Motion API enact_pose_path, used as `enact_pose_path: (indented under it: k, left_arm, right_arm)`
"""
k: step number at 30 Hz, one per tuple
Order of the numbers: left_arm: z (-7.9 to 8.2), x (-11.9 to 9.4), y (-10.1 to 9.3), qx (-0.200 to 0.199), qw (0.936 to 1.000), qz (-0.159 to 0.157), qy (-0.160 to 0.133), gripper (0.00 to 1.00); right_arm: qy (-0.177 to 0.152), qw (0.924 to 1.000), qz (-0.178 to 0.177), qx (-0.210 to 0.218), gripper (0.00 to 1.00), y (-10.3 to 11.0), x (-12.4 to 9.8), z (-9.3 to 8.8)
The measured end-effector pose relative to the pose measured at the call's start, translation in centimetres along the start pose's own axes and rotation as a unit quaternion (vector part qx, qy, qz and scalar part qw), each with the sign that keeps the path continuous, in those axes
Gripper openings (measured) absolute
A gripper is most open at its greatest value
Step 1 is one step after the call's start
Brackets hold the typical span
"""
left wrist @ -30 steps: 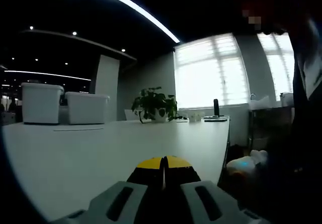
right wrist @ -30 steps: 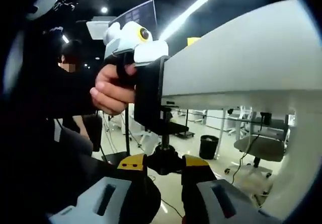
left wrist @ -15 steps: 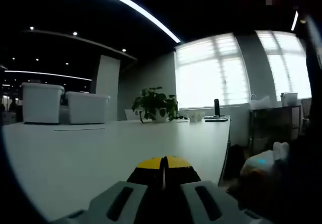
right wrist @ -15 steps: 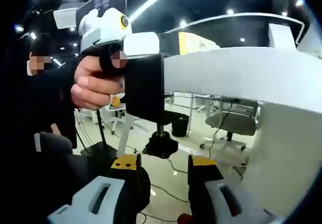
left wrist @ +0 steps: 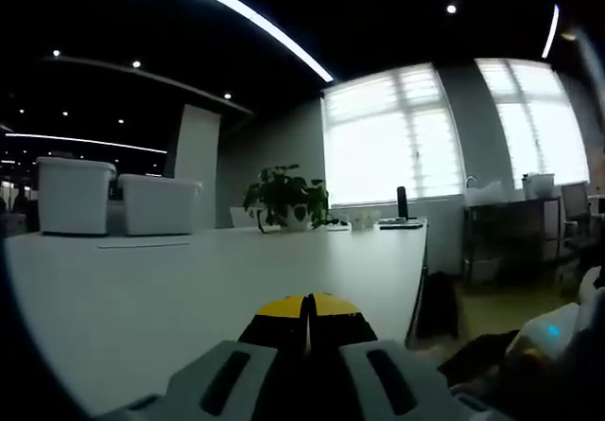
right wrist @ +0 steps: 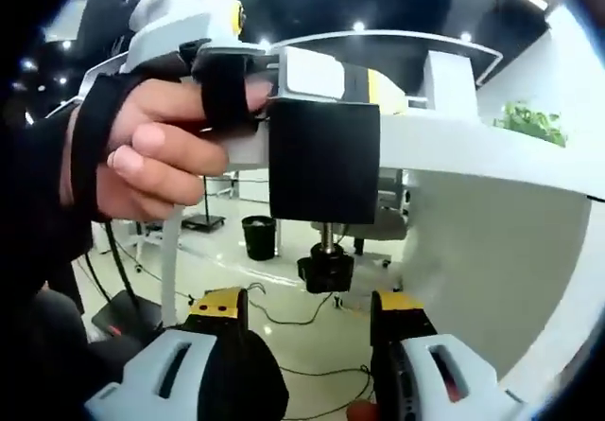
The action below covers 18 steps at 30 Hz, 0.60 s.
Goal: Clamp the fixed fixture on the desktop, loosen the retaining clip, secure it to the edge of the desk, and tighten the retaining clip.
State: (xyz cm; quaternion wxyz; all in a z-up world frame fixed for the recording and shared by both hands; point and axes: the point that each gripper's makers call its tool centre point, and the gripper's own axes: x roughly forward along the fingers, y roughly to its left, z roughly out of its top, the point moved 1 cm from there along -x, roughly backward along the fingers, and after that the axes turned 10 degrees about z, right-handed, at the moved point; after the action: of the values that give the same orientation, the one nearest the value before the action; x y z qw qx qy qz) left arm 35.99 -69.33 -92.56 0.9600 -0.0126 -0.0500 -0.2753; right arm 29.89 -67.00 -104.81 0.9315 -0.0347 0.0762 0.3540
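In the right gripper view, a hand [right wrist: 142,161] holds the left gripper [right wrist: 203,24] by its handle, and the black clamp [right wrist: 323,161] sits on the edge of the white desk [right wrist: 473,156]. The round screw knob [right wrist: 325,271] hangs under it. To tighten well, the right gripper [right wrist: 307,312] should close squarely around the knob, then turn. Its jaws stand wide apart, holding nothing. In the left gripper view, the left gripper's jaws are pressed together over the desk top; what they hold cannot be seen.
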Motion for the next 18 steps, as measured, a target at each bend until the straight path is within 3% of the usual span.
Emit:
enact_pose_path:
  k: [10, 15, 18]
  left_arm:
    - [0.0, 0.0, 0.1, -0.001, 1.0000, 0.003, 0.001, 0.01]
    - [0.0, 0.1, 0.2, -0.001, 1.0000, 0.004, 0.001, 0.01]
    - [0.0, 0.1, 0.3, -0.001, 1.0000, 0.006, 0.001, 0.01]
  right_arm:
    - [-0.010, 0.9991, -0.039, 0.014, 0.43, -1.6, 2.3, 0.5]
    - [-0.023, 0.9984, -0.050, 0.009, 0.25, -1.9, 2.7, 1.4]
    - [-0.017, 0.9982, -0.054, 0.018, 0.24, -2.2, 2.7, 1.1]
